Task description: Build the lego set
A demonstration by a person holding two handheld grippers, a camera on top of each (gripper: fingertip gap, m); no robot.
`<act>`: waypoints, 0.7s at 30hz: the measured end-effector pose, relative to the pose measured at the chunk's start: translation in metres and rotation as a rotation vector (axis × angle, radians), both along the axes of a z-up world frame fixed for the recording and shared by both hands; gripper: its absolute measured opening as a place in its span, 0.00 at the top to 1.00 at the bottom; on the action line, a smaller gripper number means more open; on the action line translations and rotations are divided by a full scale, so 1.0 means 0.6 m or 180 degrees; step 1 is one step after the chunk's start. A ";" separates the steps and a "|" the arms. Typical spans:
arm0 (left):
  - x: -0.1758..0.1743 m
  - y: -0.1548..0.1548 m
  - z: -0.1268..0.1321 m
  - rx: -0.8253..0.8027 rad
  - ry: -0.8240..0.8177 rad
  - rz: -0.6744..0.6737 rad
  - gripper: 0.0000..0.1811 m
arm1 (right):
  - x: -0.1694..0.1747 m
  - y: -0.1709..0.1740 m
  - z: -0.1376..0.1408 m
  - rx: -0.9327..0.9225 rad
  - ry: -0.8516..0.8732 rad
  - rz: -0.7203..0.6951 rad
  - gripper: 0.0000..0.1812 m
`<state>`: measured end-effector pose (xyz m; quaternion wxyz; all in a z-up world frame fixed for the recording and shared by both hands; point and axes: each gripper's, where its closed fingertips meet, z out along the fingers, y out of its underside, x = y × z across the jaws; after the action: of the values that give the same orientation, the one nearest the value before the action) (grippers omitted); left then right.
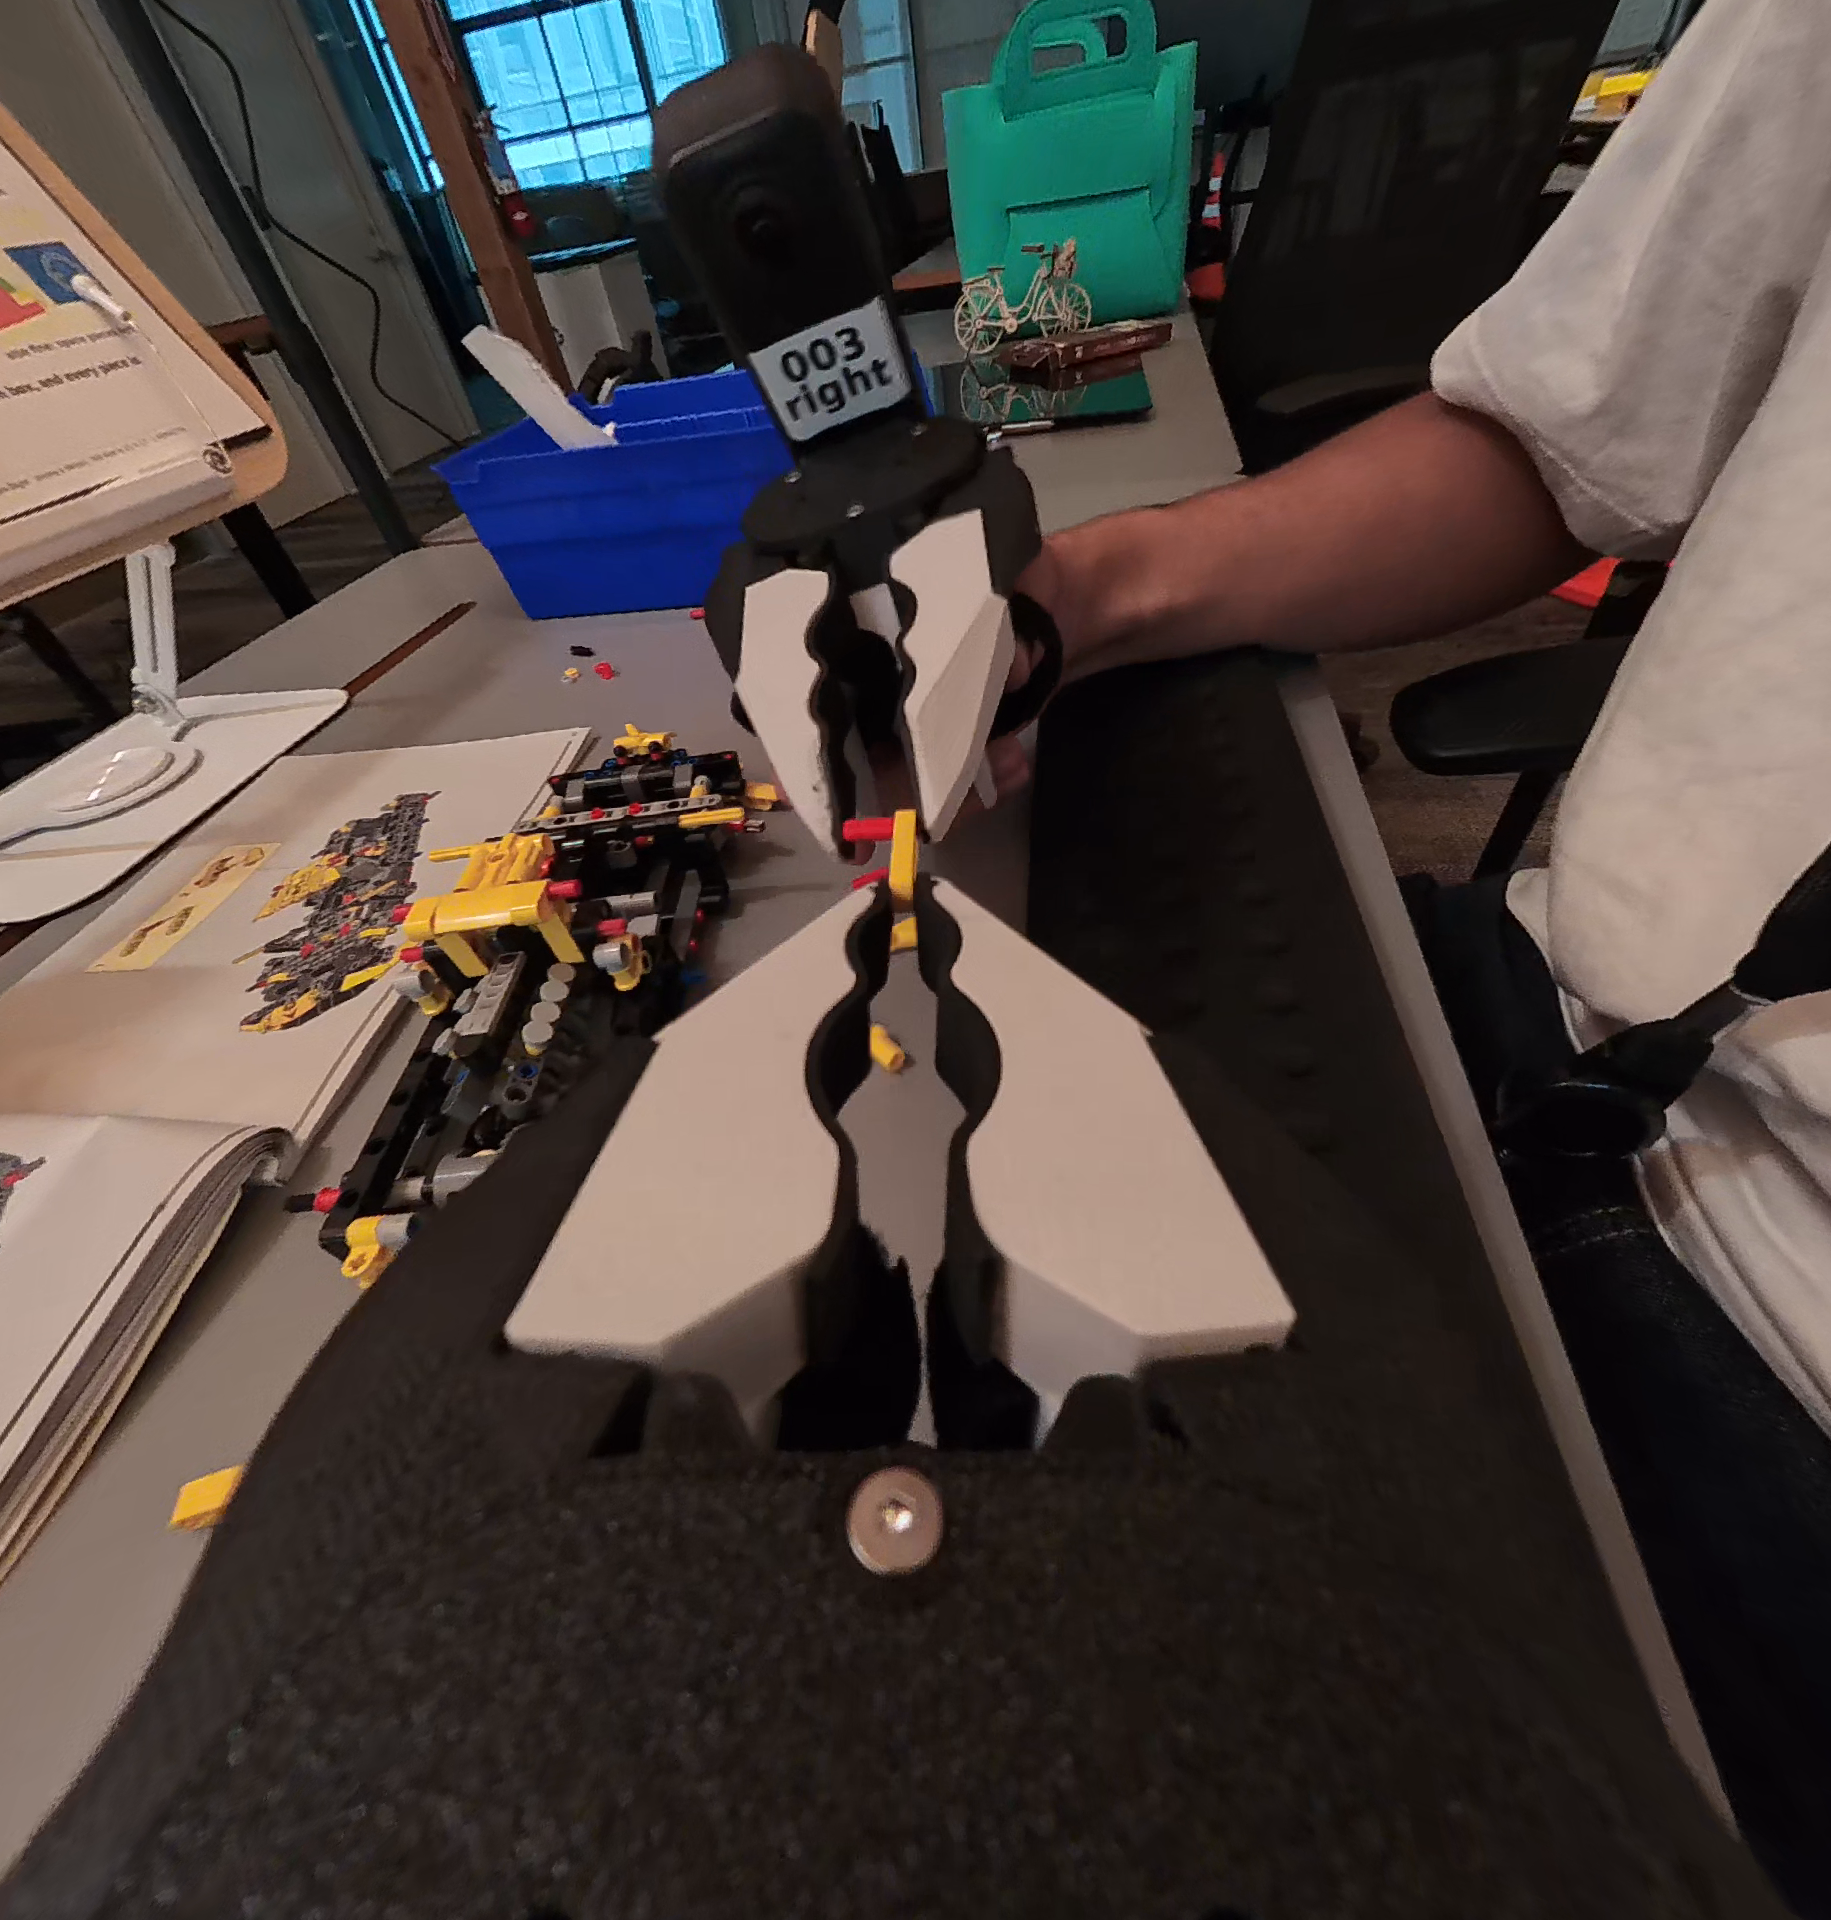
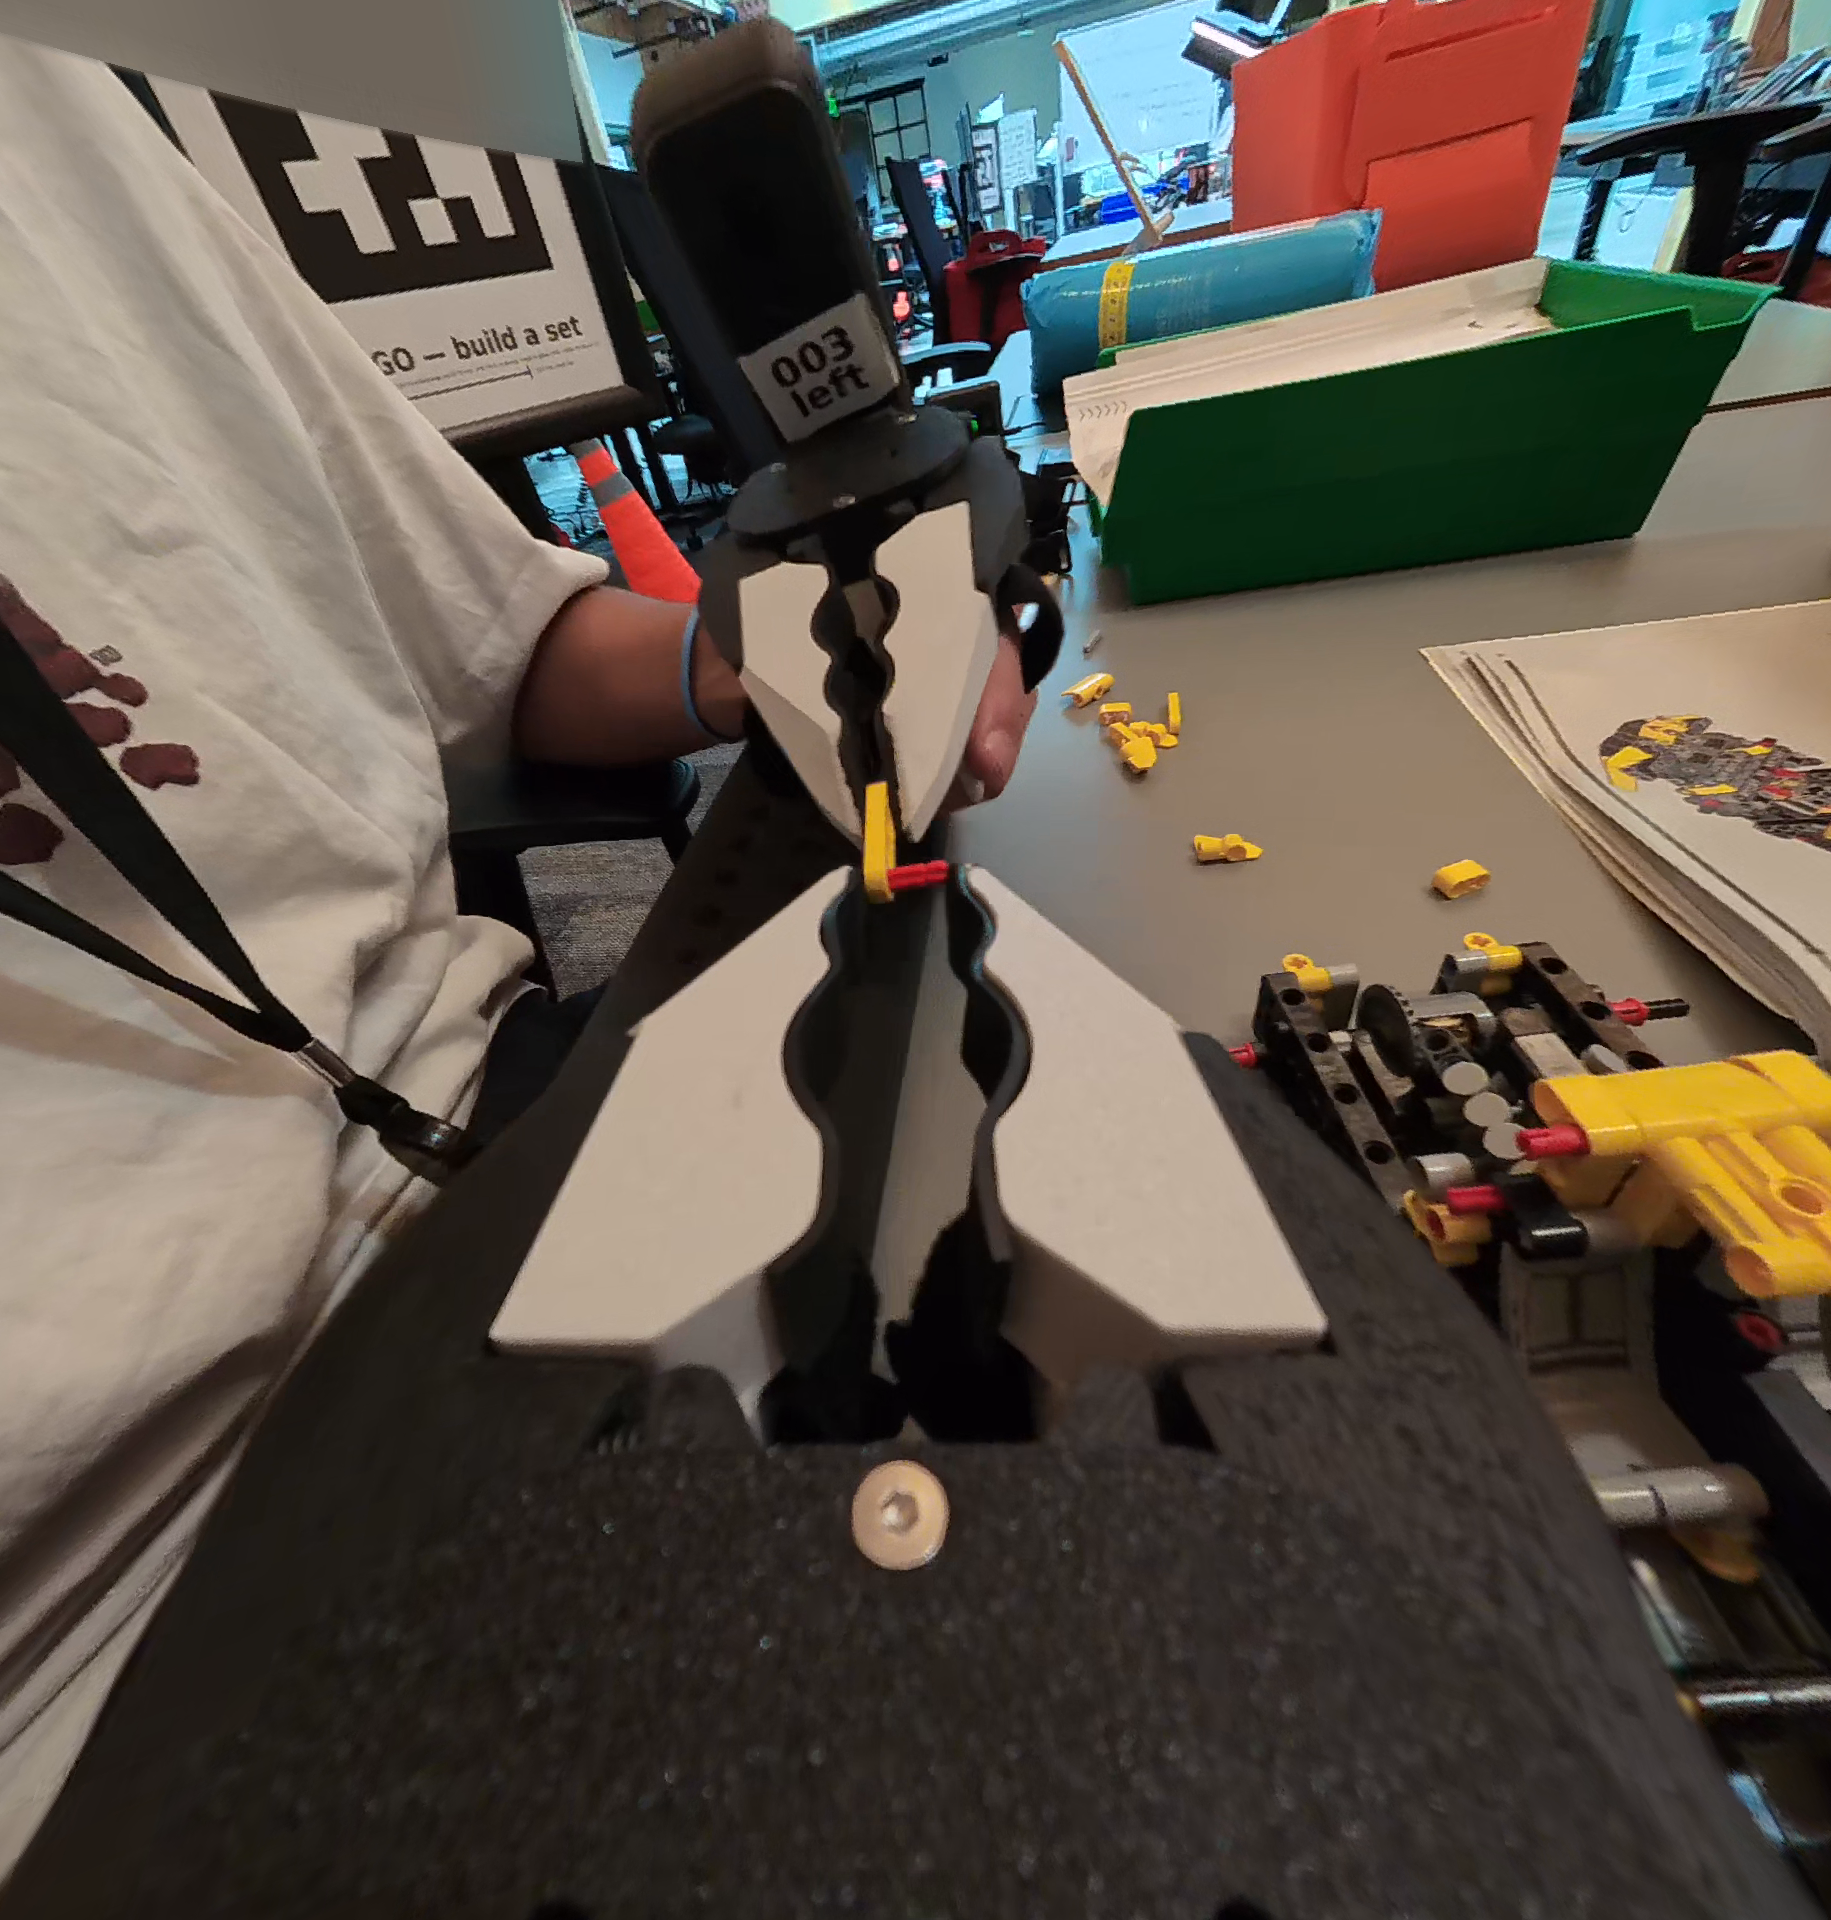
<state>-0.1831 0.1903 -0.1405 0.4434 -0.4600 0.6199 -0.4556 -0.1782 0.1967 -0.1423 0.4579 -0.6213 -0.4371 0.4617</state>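
My left gripper (image 1: 895,902) is shut on a short yellow beam (image 1: 903,857) and holds it upright above the table edge. The right gripper (image 1: 883,840) meets it tip to tip from the far side. In the right wrist view my right gripper (image 2: 908,876) is closed around a red pin (image 2: 918,876) that sticks sideways out of the yellow beam's (image 2: 878,836) end. The left gripper (image 2: 883,821) grips the beam's other end there. A second red pin (image 1: 867,881) shows lower on the beam.
A partly built black and yellow model (image 1: 537,935) (image 2: 1617,1143) lies beside an open instruction book (image 1: 163,987) (image 2: 1721,790). Loose yellow pieces (image 2: 1134,727) lie on the grey table. A blue bin (image 1: 620,499) and a green bin (image 2: 1410,447) stand farther back. The grippers are tip to tip, or close to it.
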 end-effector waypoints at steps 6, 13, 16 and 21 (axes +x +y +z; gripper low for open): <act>-0.018 0.024 -0.048 0.0403 0.0385 0.0270 0.98 | 0.018 0.019 -0.037 -0.0080 -0.0423 -0.0302 0.88; -0.016 0.047 -0.066 0.0226 0.0584 0.0405 0.98 | 0.034 0.051 -0.133 -0.0096 -0.1593 -0.0585 0.87; -0.018 0.055 -0.062 0.0108 0.0562 0.0463 0.98 | 0.030 0.060 -0.149 -0.0038 -0.1853 -0.0544 0.87; -0.019 0.059 -0.072 -0.0086 0.0676 0.0474 0.98 | 0.031 0.062 -0.158 0.0090 -0.2054 -0.0563 0.88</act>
<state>-0.1943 0.2255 -0.1837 0.4016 -0.5563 0.6213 -0.3784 -0.1593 0.2337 -0.2373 0.3428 -0.7646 -0.5103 0.1935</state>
